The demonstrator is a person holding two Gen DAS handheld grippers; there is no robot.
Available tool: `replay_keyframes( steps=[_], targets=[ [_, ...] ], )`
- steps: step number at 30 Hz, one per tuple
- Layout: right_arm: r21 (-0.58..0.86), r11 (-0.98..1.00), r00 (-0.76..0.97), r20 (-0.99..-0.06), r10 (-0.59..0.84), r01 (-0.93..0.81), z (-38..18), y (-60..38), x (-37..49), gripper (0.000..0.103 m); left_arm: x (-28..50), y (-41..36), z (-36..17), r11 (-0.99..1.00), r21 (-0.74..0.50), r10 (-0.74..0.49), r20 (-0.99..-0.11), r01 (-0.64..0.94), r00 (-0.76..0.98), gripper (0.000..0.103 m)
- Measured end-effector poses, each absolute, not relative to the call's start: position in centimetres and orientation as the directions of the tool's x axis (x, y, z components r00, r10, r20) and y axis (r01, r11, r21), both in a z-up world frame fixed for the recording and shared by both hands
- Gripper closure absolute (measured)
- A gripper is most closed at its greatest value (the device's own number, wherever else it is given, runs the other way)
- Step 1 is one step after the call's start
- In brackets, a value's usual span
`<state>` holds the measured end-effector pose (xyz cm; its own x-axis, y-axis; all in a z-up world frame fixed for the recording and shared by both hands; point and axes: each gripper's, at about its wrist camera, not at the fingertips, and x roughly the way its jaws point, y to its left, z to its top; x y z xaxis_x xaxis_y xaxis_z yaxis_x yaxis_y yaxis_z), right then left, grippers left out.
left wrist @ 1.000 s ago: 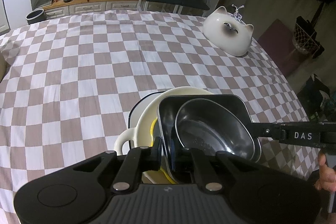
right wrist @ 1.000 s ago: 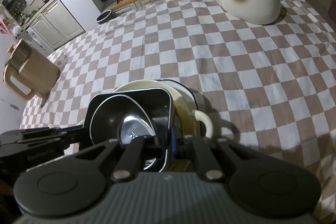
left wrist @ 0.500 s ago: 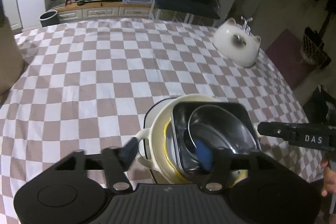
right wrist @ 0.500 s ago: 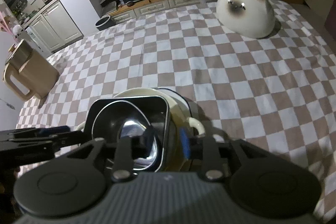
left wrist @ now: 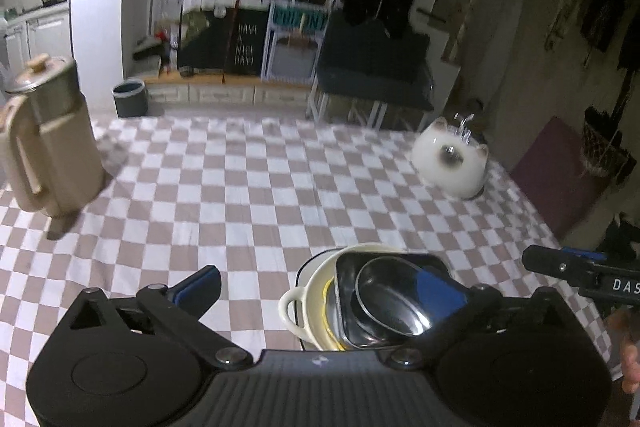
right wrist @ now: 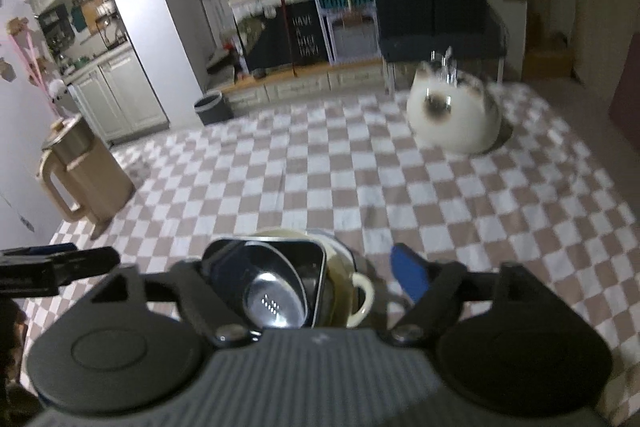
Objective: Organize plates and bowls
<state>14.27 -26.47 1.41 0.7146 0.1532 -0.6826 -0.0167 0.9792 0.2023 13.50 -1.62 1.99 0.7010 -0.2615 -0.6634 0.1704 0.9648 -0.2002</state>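
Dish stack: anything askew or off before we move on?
Slightly. The dark square dish sits tilted inside the cream handled bowl, its corners riding over the round rim, and the steel bowl inside it leans too. Nothing spilled or broken is visible.

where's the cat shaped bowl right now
The cat-shaped bowl sits at the table's far right, well beyond the stacked dishes, opposite the beige pitcher on the left.

- cat-shaped dish [right wrist: 454,117] is smeared with blur, face details lost
- stack's lower half [left wrist: 320,323] sits behind the left hand-held gripper [left wrist: 320,291]
- pitcher [left wrist: 44,143] cut off at the edge
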Motion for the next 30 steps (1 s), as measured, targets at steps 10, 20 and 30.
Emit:
replay_keyframes(
  steps=[10,20,30],
  targets=[
    [0.193,0.979,0.811,-0.563,0.163,-0.062,3.8,-25.6,9.5,0.000,7.8,-1.6,4.6,0.971,-0.149,-0.237,-0.562,0.185,0.792,0.000],
    [0.124,0.989,0.845,-0.518,0.132,-0.079,3.7,-24.4,5.6,0.000,2.8,-1.2,4.5,0.989,-0.058,-0.146,-0.509,0.135,0.848,0.000],
    [0.114,0.991,0.842,-0.528,0.114,-0.062,1.3,-24.2,2.5,0.000,-0.7,-2.7,1.8,0.990,0.053,-0.083,-0.513,0.128,0.855,0.000]
  ],
)
